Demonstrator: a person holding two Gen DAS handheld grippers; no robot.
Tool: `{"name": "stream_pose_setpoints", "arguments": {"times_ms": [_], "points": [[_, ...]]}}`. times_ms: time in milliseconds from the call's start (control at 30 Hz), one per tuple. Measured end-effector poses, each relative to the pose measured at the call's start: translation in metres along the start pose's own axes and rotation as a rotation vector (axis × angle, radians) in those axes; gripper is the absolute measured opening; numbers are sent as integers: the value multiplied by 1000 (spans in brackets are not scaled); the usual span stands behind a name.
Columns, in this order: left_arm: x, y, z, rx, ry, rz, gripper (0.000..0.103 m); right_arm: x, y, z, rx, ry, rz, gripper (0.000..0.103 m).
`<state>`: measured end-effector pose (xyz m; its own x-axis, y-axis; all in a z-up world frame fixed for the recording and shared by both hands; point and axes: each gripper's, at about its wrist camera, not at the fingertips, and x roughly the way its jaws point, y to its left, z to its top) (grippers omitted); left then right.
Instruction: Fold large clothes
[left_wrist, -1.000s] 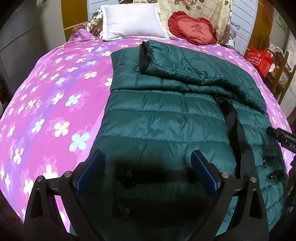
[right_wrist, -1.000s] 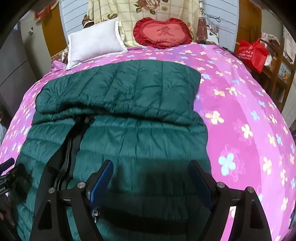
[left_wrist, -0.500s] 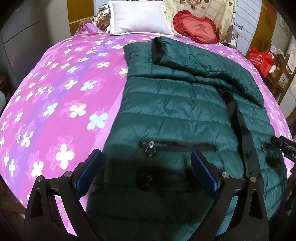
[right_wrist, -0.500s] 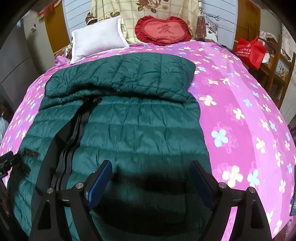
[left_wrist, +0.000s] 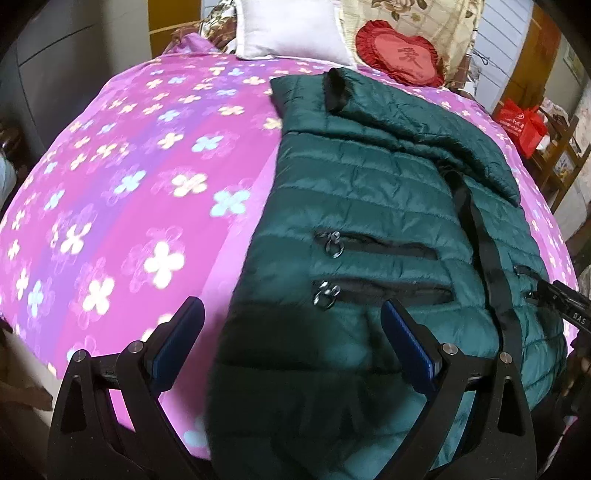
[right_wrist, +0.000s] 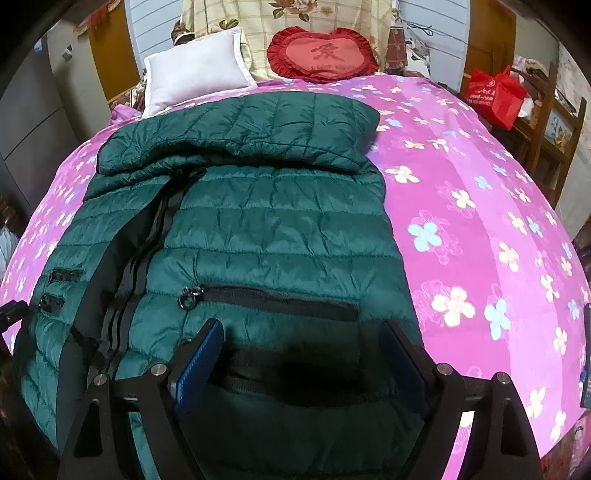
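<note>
The dark green quilted jacket (right_wrist: 266, 229) lay front-up on the pink flowered bedspread (right_wrist: 480, 229). Its hem hung over the near edge of the bed and its upper part reached toward the pillows at the far end. One sleeve (right_wrist: 258, 129) was already folded across the chest, so that it lay as a band from the right side over to the left. The black zipper placket (right_wrist: 147, 258) ran down the middle, and zipped pockets (left_wrist: 376, 251) sat on both front panels nearer the hem.

The left gripper (left_wrist: 291, 343) hung above the jacket's left near corner, with its blue-padded jaws spread wide and nothing between them. The right gripper (right_wrist: 303, 362) was poised over the right panel just below the pocket zipper, also spread wide and gripping nothing. Neither appeared to touch the cloth, though the near hem under each tool was in shadow.

The sleeves seemed dealt with, at least on one side; the other sleeve could not be made out. The step in hand looked like the approach to the hem for the lengthwise fold. The next move probably called for each gripper to drop to its own bottom corner and pinch through both puffy layers. Both would then have to lift the hem together toward the collar, keeping it level so that the slippery fabric did not slide off the folded sleeve.

A white pillow (right_wrist: 195, 77) and a red heart-shaped cushion (right_wrist: 325, 55) stood at the head, and a red bag (right_wrist: 495, 92) lay off to the far right.
</note>
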<state>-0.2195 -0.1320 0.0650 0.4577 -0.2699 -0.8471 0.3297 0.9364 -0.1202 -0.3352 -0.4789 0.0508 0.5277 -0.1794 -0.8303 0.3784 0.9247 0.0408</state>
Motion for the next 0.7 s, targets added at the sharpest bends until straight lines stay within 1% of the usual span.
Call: {"name": "stream_pose_setpoints", "arguments": {"times_ms": [200, 367, 500, 700], "points": [[-4, 15, -9, -34, 19, -3, 96, -4, -2, -9, -10, 9, -8, 84], [-5, 23, -17, -48, 42, -15, 96, -11, -13, -15, 13, 15, 10, 84], [-5, 27, -22, -59, 52, -31, 96, -17, -21, -22, 18, 27, 9, 84], [1, 30, -30, -83, 93, -51, 96, -21, -29, -32, 23, 47, 13, 84]]}}
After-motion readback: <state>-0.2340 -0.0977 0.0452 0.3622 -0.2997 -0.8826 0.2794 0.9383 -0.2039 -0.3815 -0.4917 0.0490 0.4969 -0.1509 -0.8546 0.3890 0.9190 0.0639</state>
